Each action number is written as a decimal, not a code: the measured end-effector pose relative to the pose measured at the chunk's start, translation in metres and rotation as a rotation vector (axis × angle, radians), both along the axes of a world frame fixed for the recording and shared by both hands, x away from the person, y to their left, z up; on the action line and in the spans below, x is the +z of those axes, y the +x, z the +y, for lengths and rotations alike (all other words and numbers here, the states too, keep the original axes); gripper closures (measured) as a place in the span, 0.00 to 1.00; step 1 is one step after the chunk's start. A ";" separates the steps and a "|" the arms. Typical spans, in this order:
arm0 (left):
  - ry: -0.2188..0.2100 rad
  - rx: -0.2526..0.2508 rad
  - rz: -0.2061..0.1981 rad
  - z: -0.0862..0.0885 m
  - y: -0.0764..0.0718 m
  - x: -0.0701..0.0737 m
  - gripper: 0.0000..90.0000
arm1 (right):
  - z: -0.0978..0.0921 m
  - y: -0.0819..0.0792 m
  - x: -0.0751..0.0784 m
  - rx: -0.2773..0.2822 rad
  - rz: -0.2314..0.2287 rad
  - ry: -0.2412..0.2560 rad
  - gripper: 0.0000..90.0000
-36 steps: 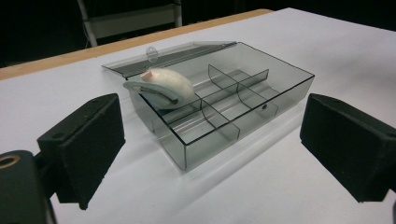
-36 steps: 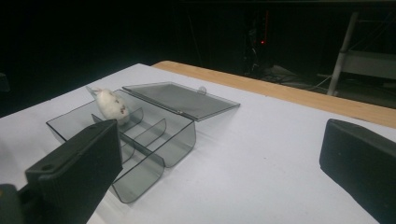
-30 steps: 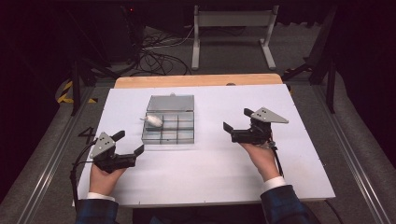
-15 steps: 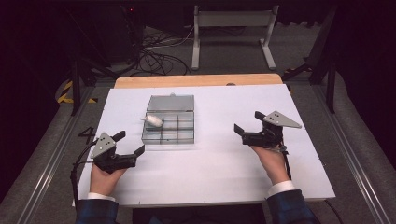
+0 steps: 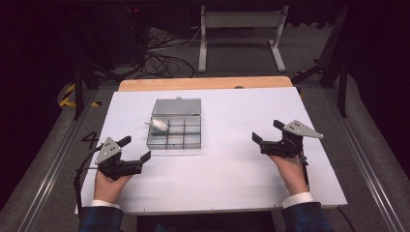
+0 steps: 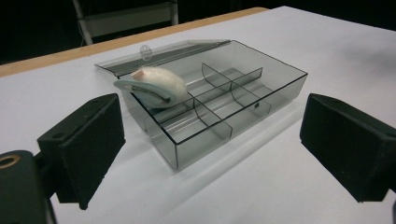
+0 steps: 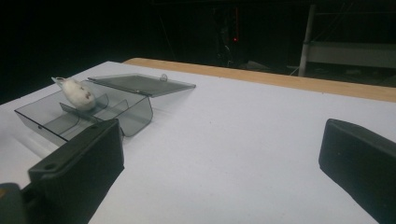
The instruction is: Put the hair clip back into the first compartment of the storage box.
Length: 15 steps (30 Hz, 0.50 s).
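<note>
A clear smoky plastic box [image 5: 175,131] with several compartments lies on the white table [image 5: 232,174], its lid [image 5: 176,107] folded flat behind it. A small white furry object on a pale blue base [image 5: 158,125] rests in the box's far left corner [image 6: 154,84] [image 7: 78,92]. My left gripper [image 5: 134,149] is open, low at the front left, a short way in front of the box [image 6: 224,107]. My right gripper [image 5: 267,131] is open at the right, well apart from the box [image 7: 84,112]. Both hold nothing.
The white sheet covers a wooden tabletop whose far edge [image 5: 203,83] shows. Behind it stand a metal frame [image 5: 239,29] and cables [image 5: 164,53] on a dark floor. Metal rails [image 5: 53,159] run along both sides of the table.
My right gripper has moved to the right, away from the box, and stays open. The left gripper and the box have not moved.
</note>
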<state>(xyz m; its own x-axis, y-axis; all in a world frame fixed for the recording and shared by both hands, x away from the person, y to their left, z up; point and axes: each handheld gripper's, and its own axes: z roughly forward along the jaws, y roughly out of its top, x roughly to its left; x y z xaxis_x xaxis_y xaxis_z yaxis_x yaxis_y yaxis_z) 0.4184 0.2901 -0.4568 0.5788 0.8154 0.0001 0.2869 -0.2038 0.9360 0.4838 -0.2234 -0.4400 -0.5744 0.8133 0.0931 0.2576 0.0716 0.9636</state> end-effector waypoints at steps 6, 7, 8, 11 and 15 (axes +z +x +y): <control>-0.023 -0.002 0.003 0.000 0.000 -0.001 0.08 | -0.014 -0.001 -0.005 -0.017 0.005 -0.003 0.03; -0.026 -0.006 0.003 0.001 0.000 0.000 0.08 | -0.016 -0.002 -0.005 -0.018 0.006 0.004 0.03; -0.029 -0.005 0.003 0.001 0.000 0.000 0.08 | -0.019 -0.002 -0.005 -0.016 0.007 0.008 0.04; -0.034 -0.002 0.001 0.001 0.000 0.000 0.08 | -0.025 -0.003 -0.007 -0.016 0.012 0.013 0.04; -0.033 0.007 0.002 0.001 0.000 0.000 0.08 | -0.032 -0.005 -0.009 -0.023 0.016 0.025 0.04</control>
<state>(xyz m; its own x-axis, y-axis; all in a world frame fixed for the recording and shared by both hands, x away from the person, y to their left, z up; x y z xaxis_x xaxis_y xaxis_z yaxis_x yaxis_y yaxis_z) 0.4184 0.2911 -0.4570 0.5734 0.8188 -0.0282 0.2898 -0.1705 0.9418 0.4787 -0.2553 -0.4495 -0.5538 0.8235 0.1231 0.2746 0.0411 0.9607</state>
